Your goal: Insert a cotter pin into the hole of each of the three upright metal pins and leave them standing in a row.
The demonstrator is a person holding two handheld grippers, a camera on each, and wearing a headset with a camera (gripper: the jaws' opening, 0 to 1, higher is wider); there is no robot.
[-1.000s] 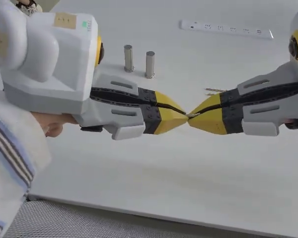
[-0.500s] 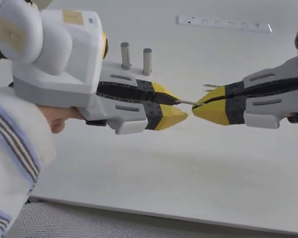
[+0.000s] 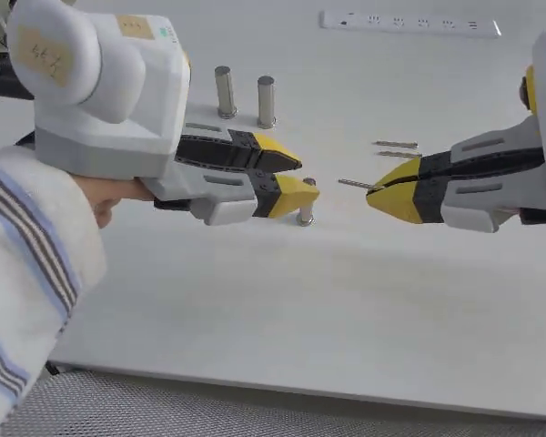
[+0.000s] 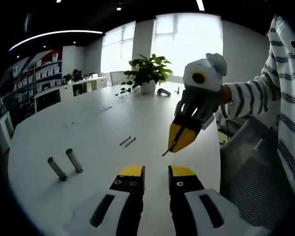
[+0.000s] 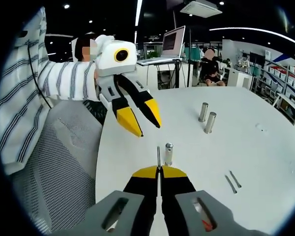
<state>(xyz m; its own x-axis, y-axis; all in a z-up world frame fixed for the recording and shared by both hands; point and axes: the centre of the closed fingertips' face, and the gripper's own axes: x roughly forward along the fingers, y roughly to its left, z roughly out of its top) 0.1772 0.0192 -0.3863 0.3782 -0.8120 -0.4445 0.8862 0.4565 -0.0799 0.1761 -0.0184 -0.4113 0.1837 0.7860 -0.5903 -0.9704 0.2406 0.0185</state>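
Bright, even overhead light, soft shadows; window glare, fisheye-warped edges.

Your white table (image 3: 255, 319) carries 3 upright metal pins: the left rear pin (image 3: 224, 91) and right rear pin (image 3: 266, 101) stand side by side, and the third pin (image 5: 168, 153) stands apart, nearer you. 2 loose cotter pins (image 3: 396, 144) lie close together to the right. A power strip (image 3: 409, 23) rests along the far edge.

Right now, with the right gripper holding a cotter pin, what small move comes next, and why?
Probably ease the right gripper forward until its cotter pin reaches the top of the nearest upright metal pin. The cotter pin's tip points toward that metal pin with a gap between them, and the left gripper is open nearby, holding nothing. I cannot make out the hole.
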